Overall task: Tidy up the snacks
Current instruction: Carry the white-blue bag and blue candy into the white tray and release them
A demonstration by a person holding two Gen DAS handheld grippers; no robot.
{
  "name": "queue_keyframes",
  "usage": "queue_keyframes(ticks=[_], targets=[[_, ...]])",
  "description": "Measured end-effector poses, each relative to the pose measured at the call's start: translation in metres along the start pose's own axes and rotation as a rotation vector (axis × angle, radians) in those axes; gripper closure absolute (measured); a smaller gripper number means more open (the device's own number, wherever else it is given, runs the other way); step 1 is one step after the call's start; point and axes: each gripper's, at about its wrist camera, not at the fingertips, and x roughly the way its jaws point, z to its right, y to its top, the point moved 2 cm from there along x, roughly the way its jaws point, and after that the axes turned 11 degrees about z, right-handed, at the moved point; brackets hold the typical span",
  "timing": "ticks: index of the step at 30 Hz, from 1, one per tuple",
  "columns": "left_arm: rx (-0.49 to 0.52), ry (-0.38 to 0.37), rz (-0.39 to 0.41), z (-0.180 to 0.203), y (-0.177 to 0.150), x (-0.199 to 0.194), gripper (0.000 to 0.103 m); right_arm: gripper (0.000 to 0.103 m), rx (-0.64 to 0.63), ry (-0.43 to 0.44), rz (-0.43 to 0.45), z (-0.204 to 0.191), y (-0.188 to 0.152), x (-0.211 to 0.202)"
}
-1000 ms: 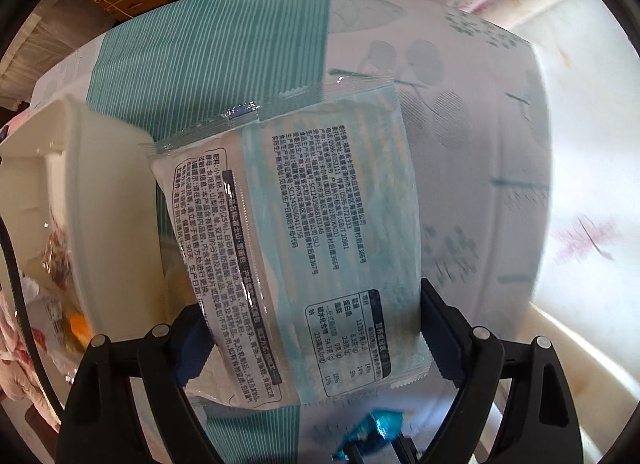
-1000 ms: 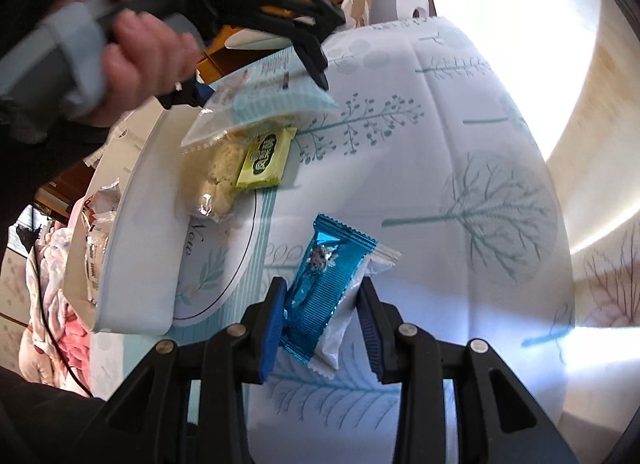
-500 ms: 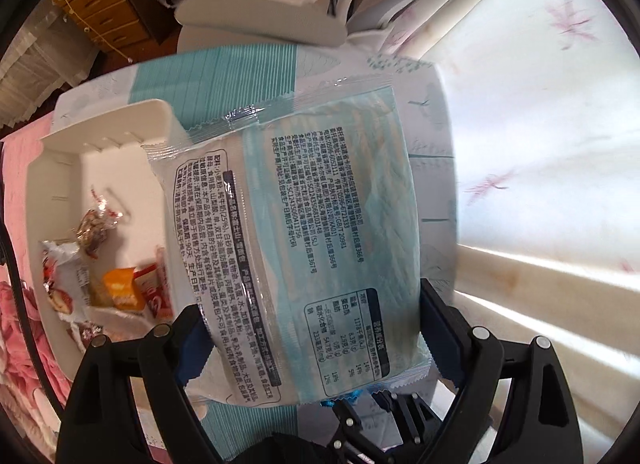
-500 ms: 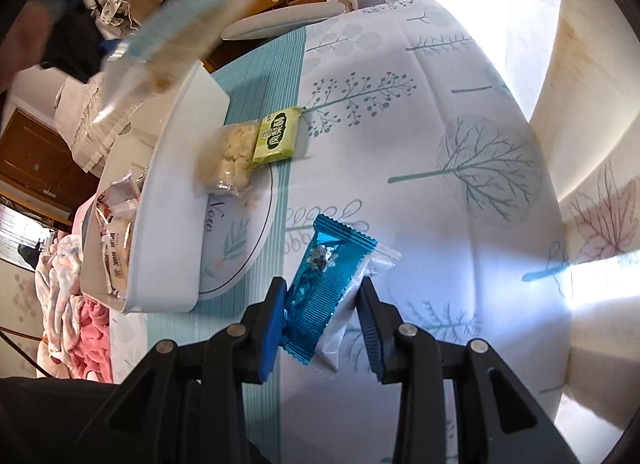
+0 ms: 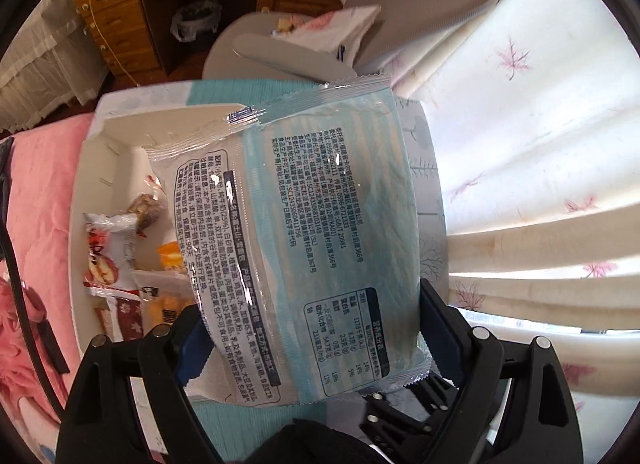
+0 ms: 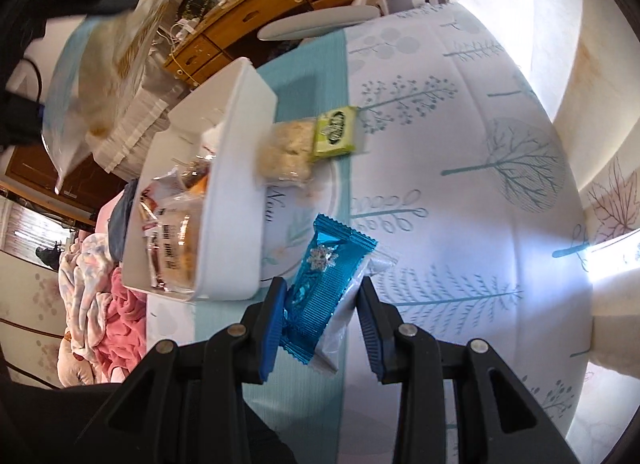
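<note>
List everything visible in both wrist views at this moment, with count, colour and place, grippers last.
Large snack packet: one, pale blue and clear, between the left gripper's fingers, above the bin.
Blue wrapper: one, shiny blue, in the right gripper with a clear packet behind it.
Green-labelled snack: one, clear with green label, on the tablecloth beside the bin.
Storage bin: one, white, holding several wrapped snacks.
Tablecloth: one, white with teal trees.
Left gripper: black, closed on the large packet.
Right gripper: black, closed on the blue wrapper.
</note>
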Motion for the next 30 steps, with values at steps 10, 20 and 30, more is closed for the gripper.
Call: queue_keyframes(ticks=[10,20,30], targets=[[0.036,-0.034,0.119,-0.062,-0.034,-0.046,0.015,0.067,0.033,-0.011,0.064,-0.047,-0.004,-0.015],[0.060,-0.055,0.185,-0.125,-0.048,-0.076,0.015,0.067,0.105,0.005,0.132,-0.094,-0.011,-0.015],[0.143,-0.068,0.240,-0.174,-0.051,-0.089,0.015,0.067,0.165,0.052,0.182,-0.145,-0.024,0.008]])
